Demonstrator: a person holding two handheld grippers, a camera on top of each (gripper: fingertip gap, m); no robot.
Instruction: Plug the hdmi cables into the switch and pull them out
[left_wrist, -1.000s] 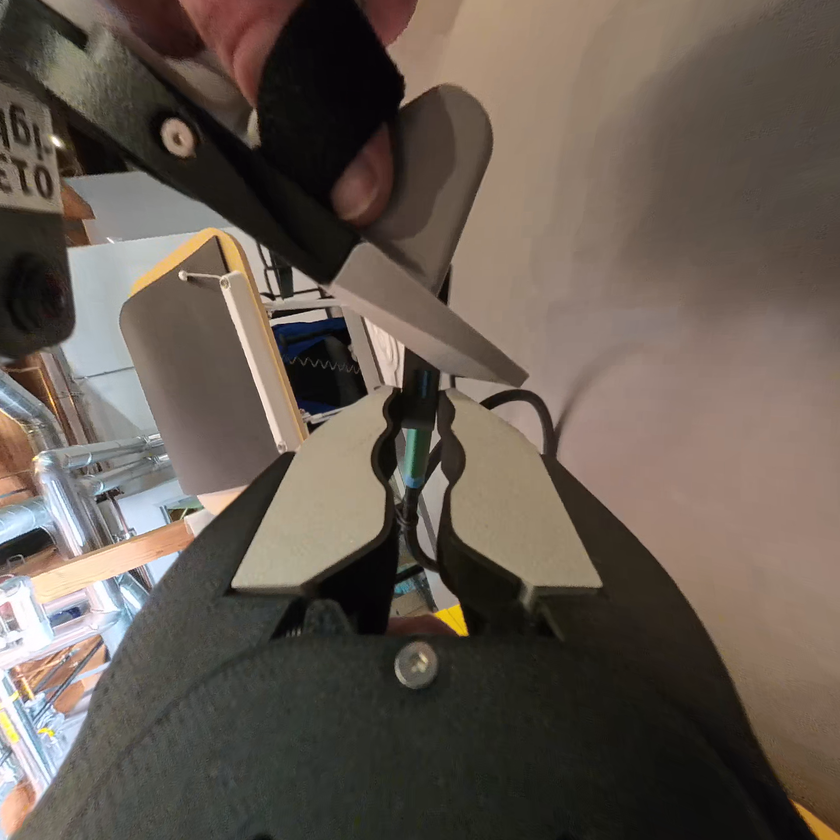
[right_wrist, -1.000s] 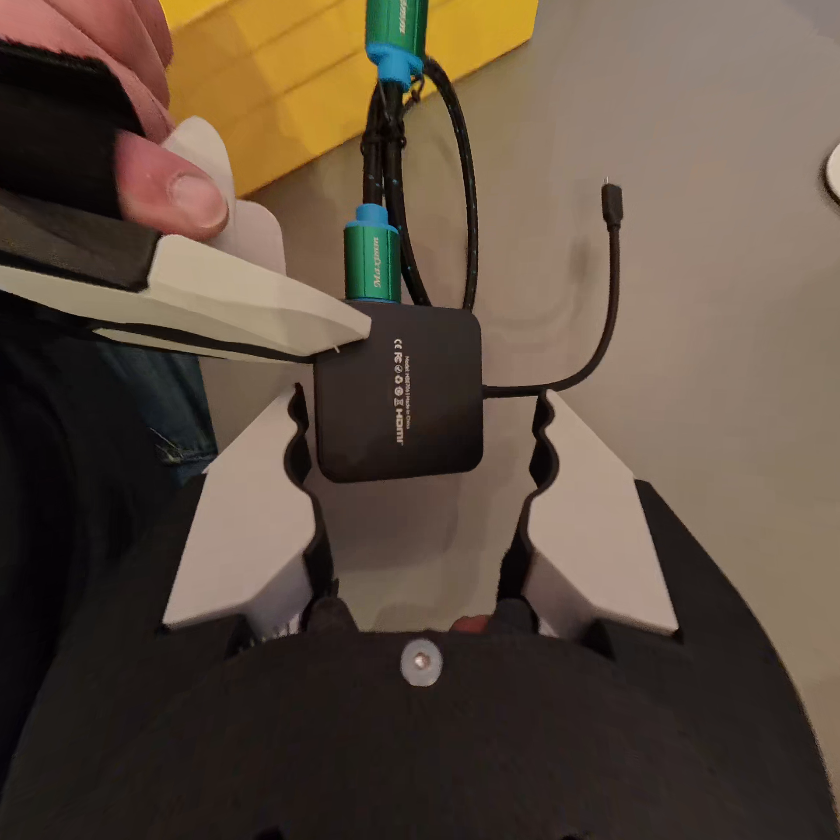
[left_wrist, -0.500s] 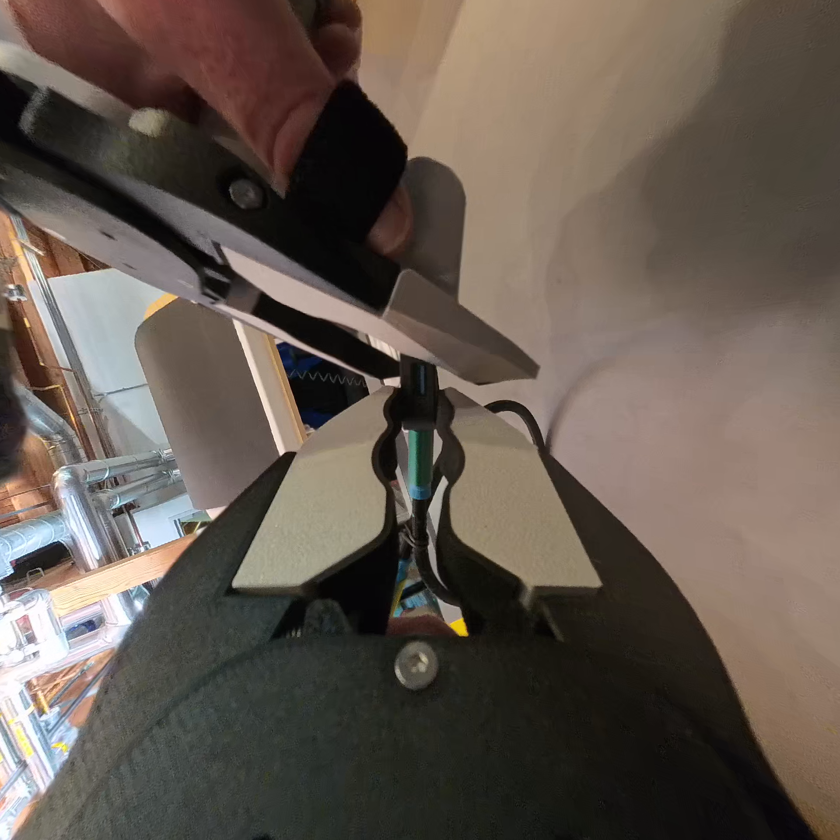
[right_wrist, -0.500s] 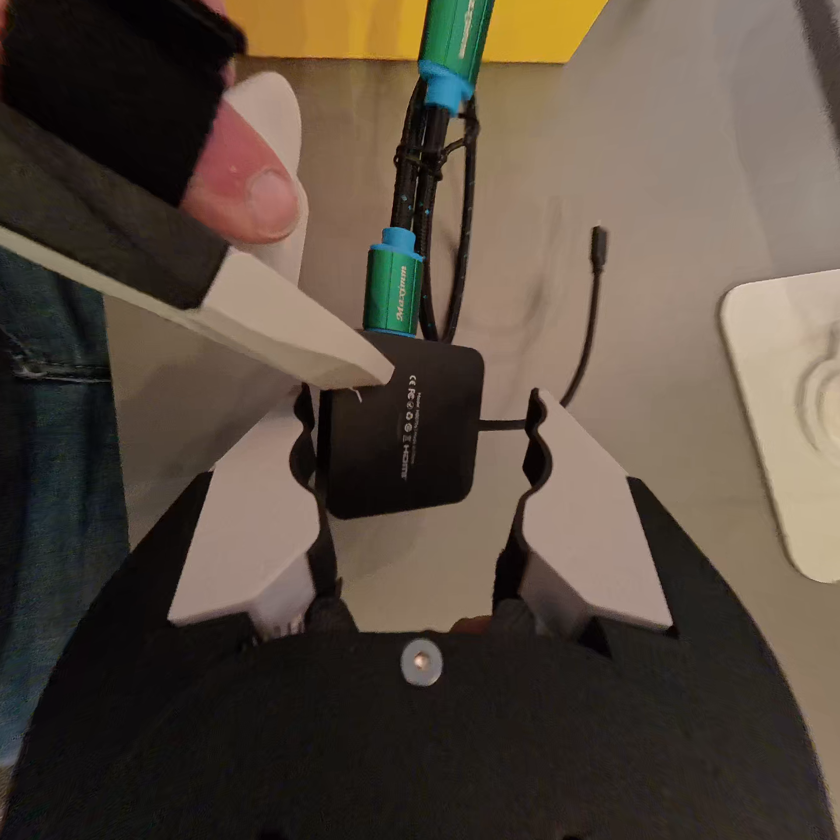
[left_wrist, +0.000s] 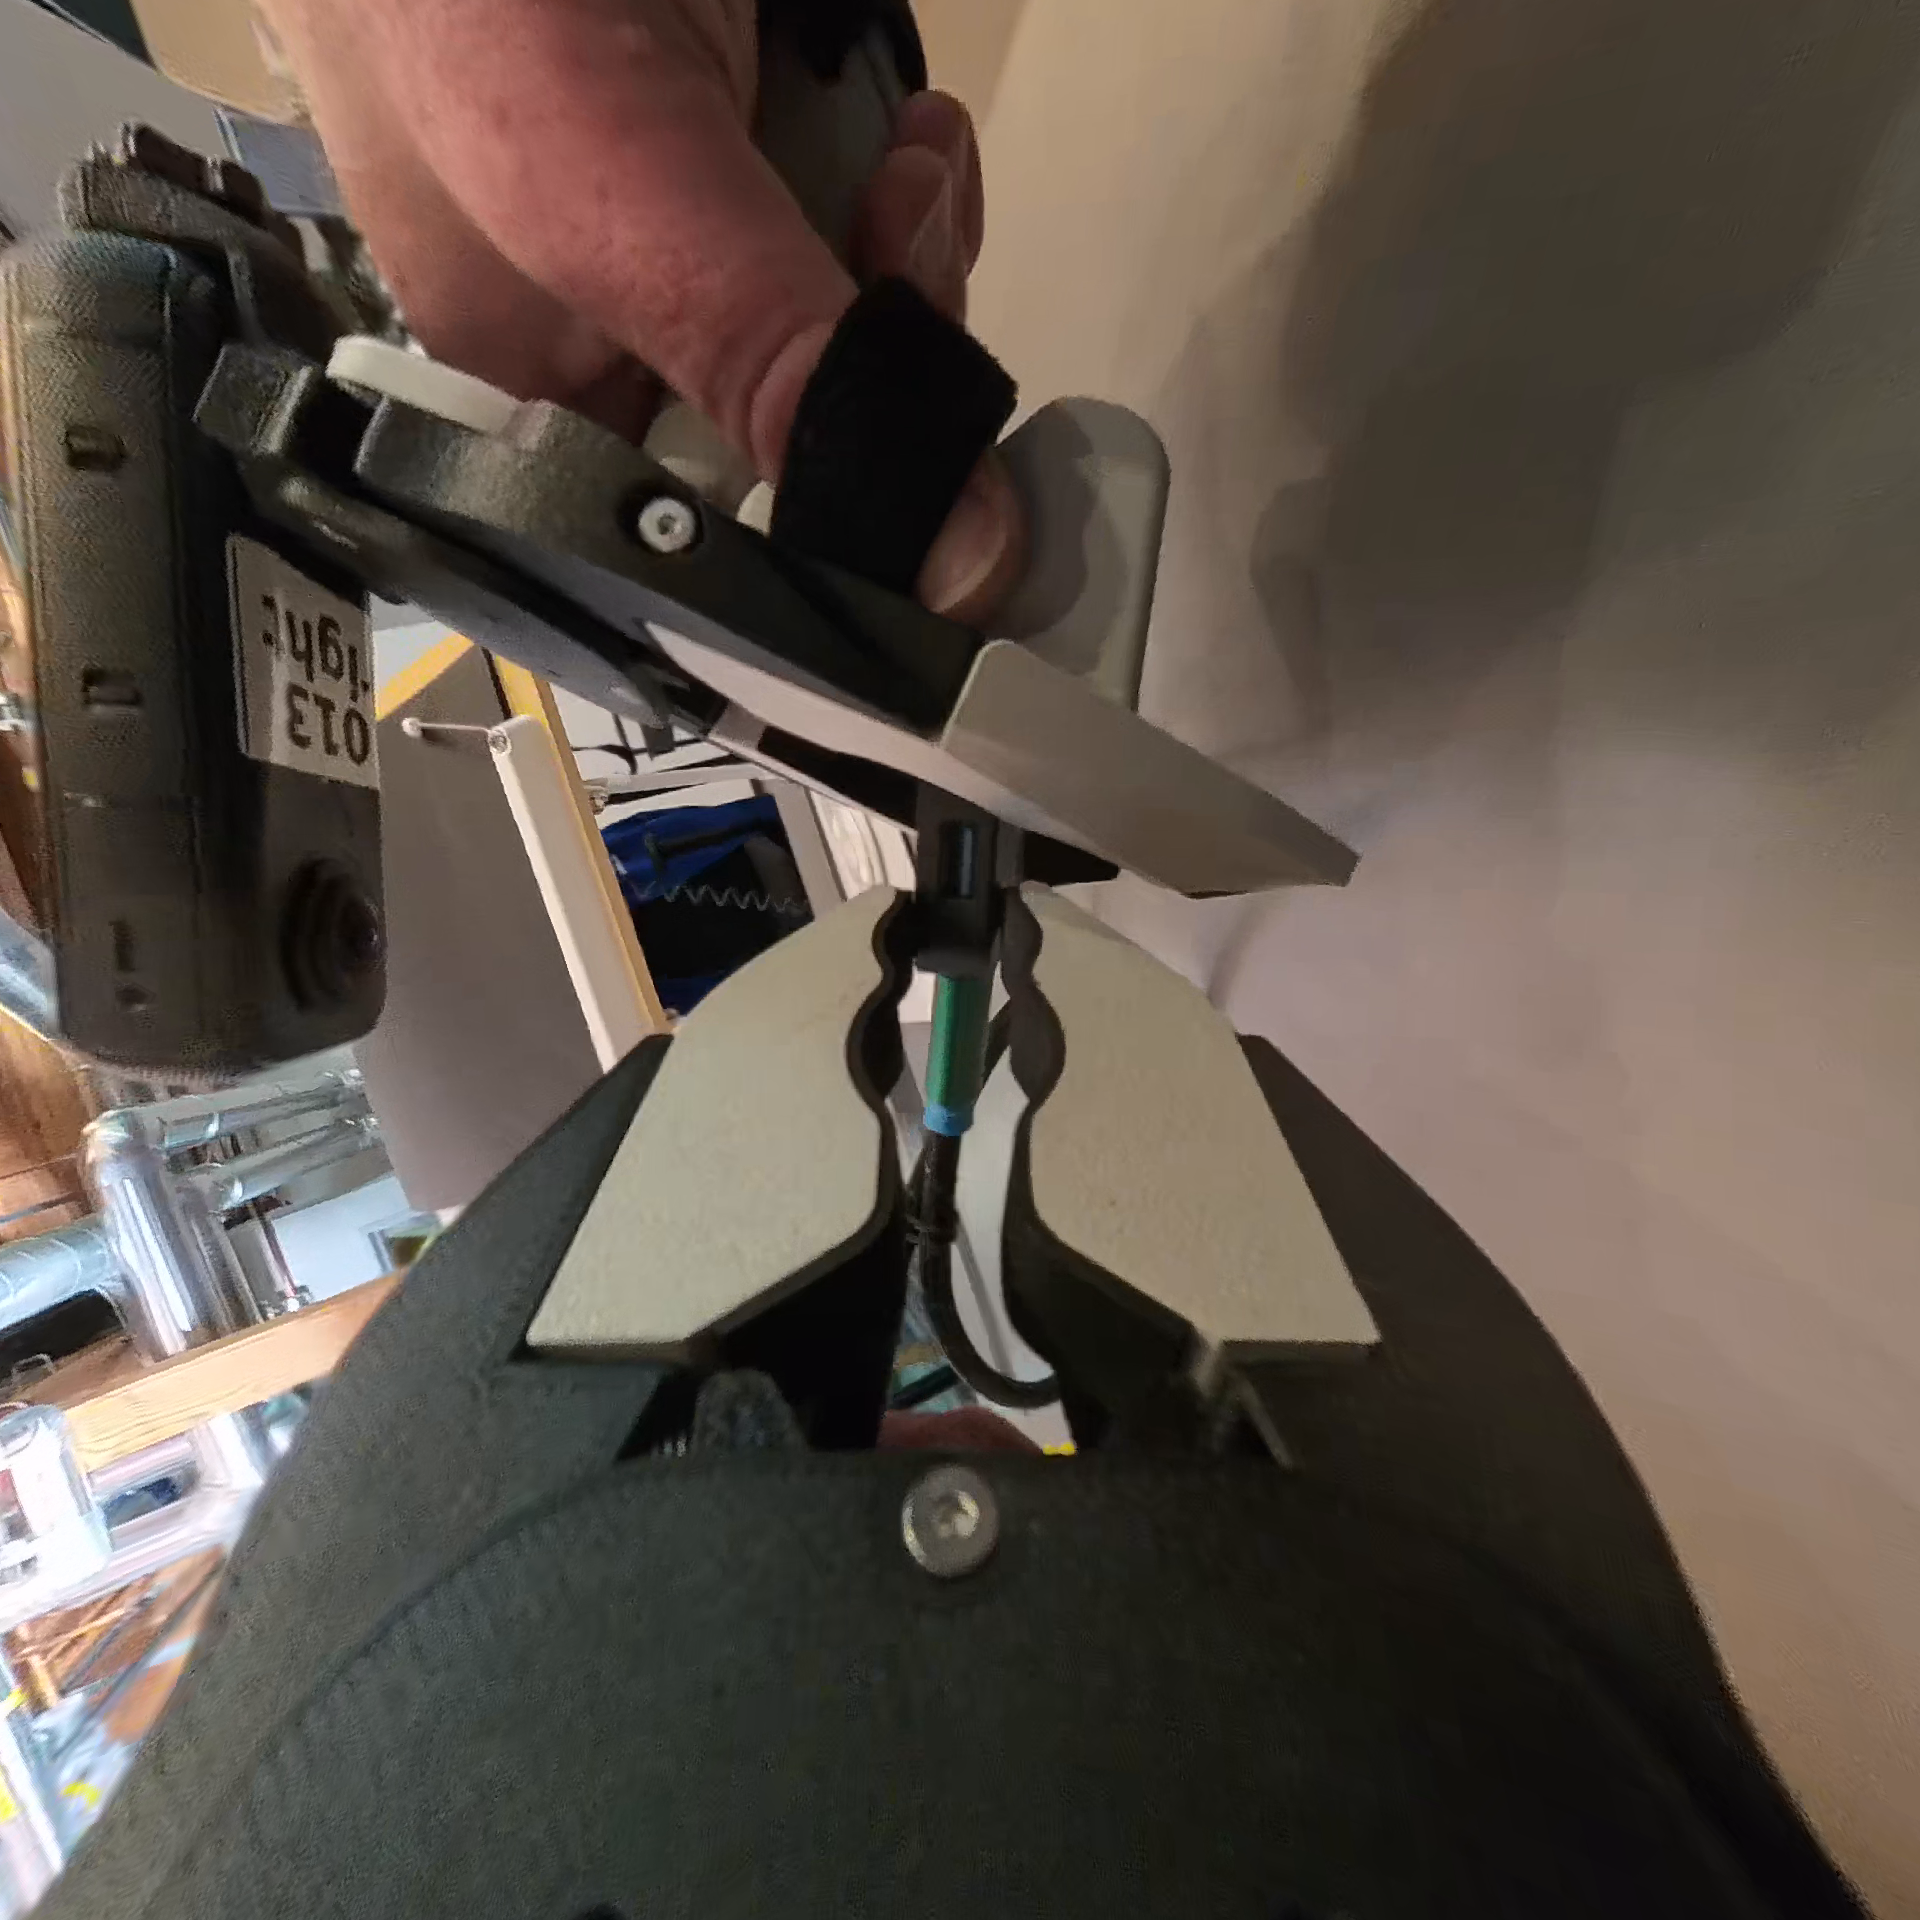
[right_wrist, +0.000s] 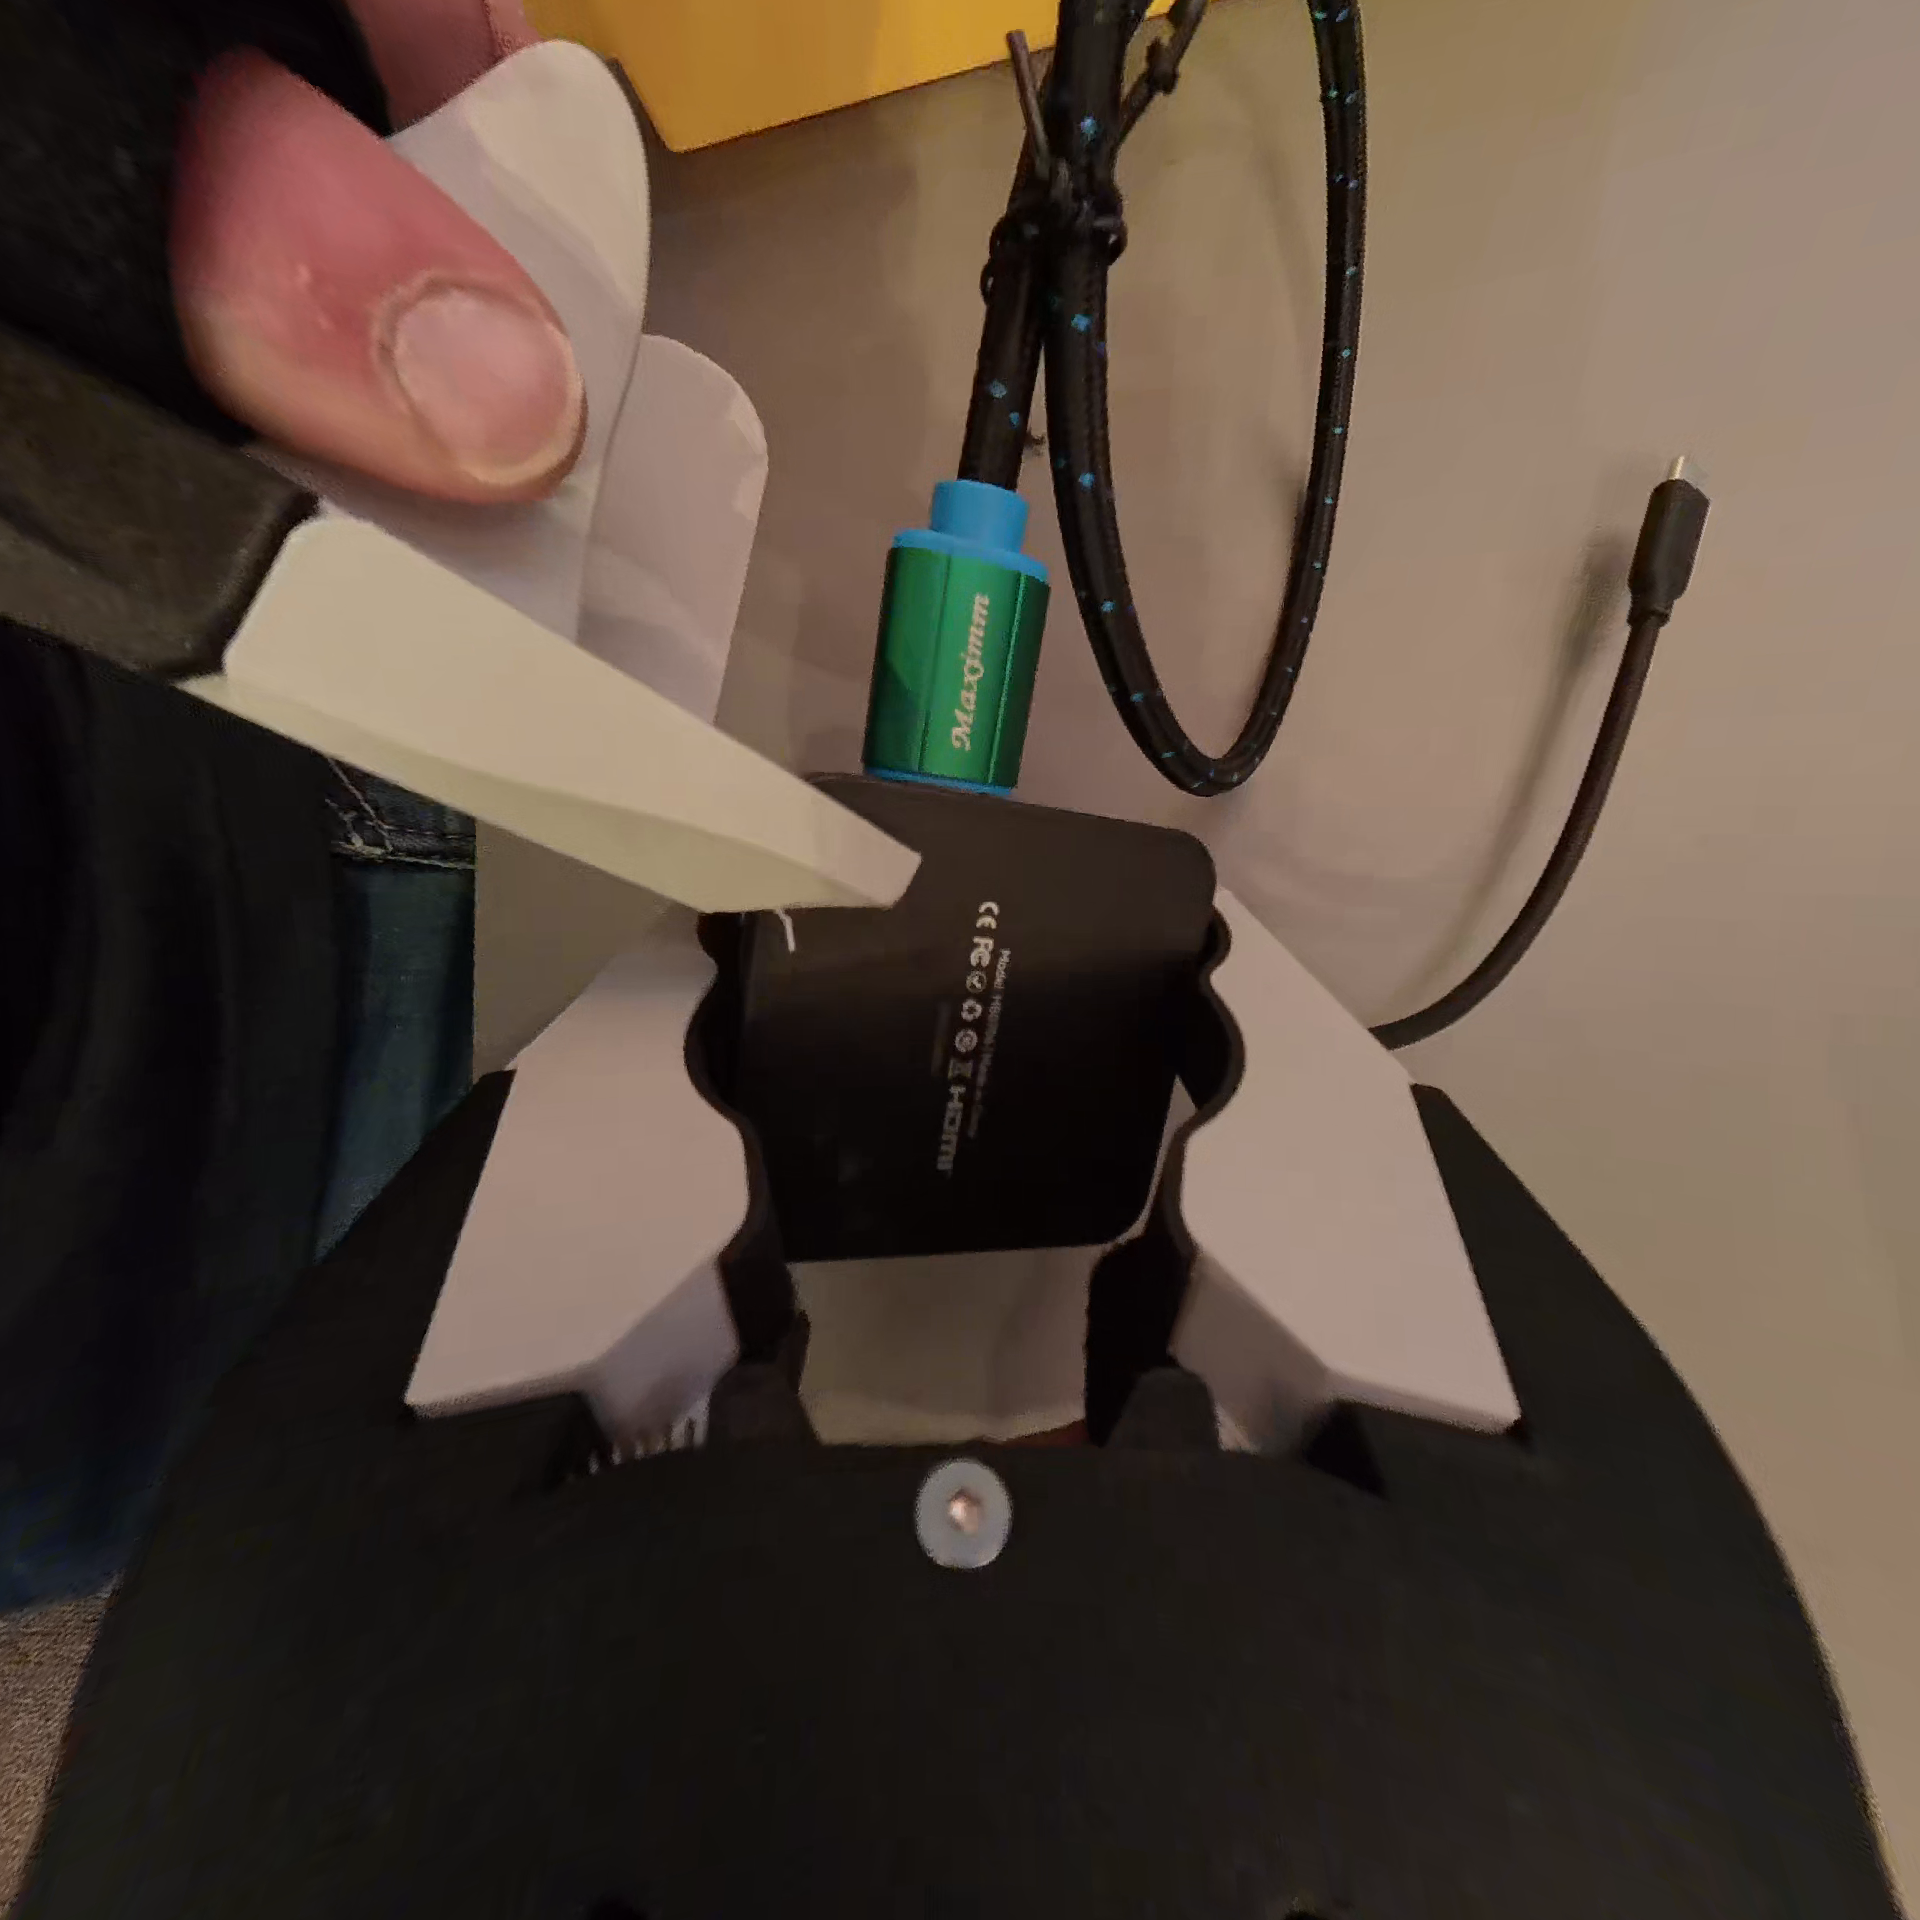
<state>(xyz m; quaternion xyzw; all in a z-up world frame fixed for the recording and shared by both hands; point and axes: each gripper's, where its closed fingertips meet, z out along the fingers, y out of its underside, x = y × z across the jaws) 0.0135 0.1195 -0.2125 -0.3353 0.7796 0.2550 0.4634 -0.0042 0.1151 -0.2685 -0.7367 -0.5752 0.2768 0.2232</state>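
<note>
The left tool (left_wrist: 951, 935) pinches the thin edge of the flat black switch (right_wrist: 977, 1049). The right tool (right_wrist: 961, 1049) clamps the switch's rounded sides above the smooth grey table (right_wrist: 1610, 1091). A glossy green plug (right_wrist: 961, 665) with a braided cable (right_wrist: 1101, 582) sits in it.

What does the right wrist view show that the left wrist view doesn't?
Only the right wrist view: the switch's flat printed face, the right tongs closed on its two sides, a loose thin cable end on the table, a yellow box.

Only the left wrist view: the switch's edge with a port, the left tongs clamping it, the right camera.

Both: switch, green plug seated in it.
</note>
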